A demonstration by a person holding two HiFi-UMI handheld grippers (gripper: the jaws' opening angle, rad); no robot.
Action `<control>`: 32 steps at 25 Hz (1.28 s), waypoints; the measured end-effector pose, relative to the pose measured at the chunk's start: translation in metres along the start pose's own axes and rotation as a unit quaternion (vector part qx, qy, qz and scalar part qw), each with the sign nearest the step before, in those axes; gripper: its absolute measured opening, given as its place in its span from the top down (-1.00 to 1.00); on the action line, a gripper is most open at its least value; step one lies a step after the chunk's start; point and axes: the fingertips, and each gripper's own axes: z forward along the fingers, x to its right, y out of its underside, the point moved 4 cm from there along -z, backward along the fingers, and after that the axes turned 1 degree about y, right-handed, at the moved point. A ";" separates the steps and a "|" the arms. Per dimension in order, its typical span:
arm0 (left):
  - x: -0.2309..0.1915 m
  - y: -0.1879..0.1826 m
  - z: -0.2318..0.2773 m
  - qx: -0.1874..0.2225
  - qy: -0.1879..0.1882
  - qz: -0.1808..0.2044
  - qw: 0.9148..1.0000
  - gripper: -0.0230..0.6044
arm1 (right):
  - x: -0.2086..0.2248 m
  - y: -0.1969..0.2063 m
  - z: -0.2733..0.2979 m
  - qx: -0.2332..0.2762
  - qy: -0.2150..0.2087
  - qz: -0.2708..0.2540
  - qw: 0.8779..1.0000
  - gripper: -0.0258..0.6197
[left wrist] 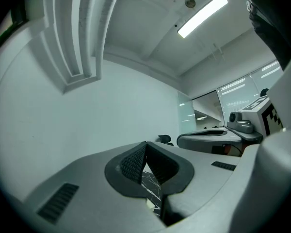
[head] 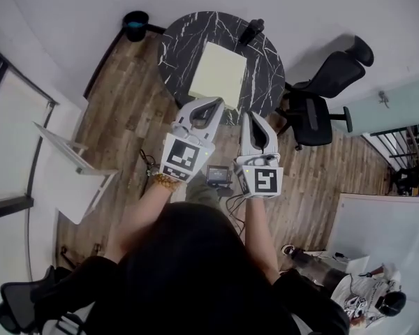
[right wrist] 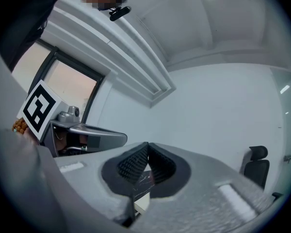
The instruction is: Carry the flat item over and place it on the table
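1. Head view: the pale yellow flat sheet (head: pixel 218 74) lies on the round black marble table (head: pixel 265 54). The left gripper (head: pixel 213 103) and right gripper (head: pixel 250 115) hover by its near edge, both pinched closed.
2. Left gripper view: the left gripper (left wrist: pixel 144 147) has its pads pressed together with nothing between them. Marble (left wrist: pixel 153 186) and a pale sliver (left wrist: pixel 150 204) show below the jaws.
3. Right gripper view: the right gripper (right wrist: pixel 147 149) is likewise closed and empty, with the sheet's edge (right wrist: pixel 141 203) below it.
4. The sheet looks thin, light and probably bendy. Lying flush, it offers little to pinch, so I'd take the near edge at two spaced points to stop it sagging.
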 end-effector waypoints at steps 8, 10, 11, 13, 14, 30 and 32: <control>0.002 0.005 -0.004 -0.004 0.004 0.017 1.000 0.90 | -0.005 0.002 -0.001 0.012 0.006 0.001 1.000 0.92; 0.003 0.007 -0.004 -0.004 0.002 0.020 1.000 0.90 | -0.004 0.007 -0.001 0.012 0.011 0.005 1.000 0.92; 0.003 0.009 -0.004 -0.006 0.002 0.022 1.000 0.90 | -0.005 0.009 -0.001 0.013 0.013 0.007 1.000 0.92; 0.002 0.013 -0.005 -0.012 0.002 0.027 1.000 0.90 | -0.007 0.012 -0.001 0.018 0.017 0.012 1.000 0.92; 0.002 0.015 -0.005 -0.016 0.003 0.028 0.999 0.90 | -0.008 0.014 -0.001 0.020 0.019 0.015 1.000 0.92; 0.001 0.031 0.008 -0.036 0.002 0.026 0.999 0.90 | 0.002 0.032 0.002 0.002 0.028 0.012 1.000 0.93; -0.001 0.036 0.010 -0.041 0.002 0.024 0.999 0.90 | 0.004 0.037 0.004 -0.001 0.027 0.016 1.000 0.93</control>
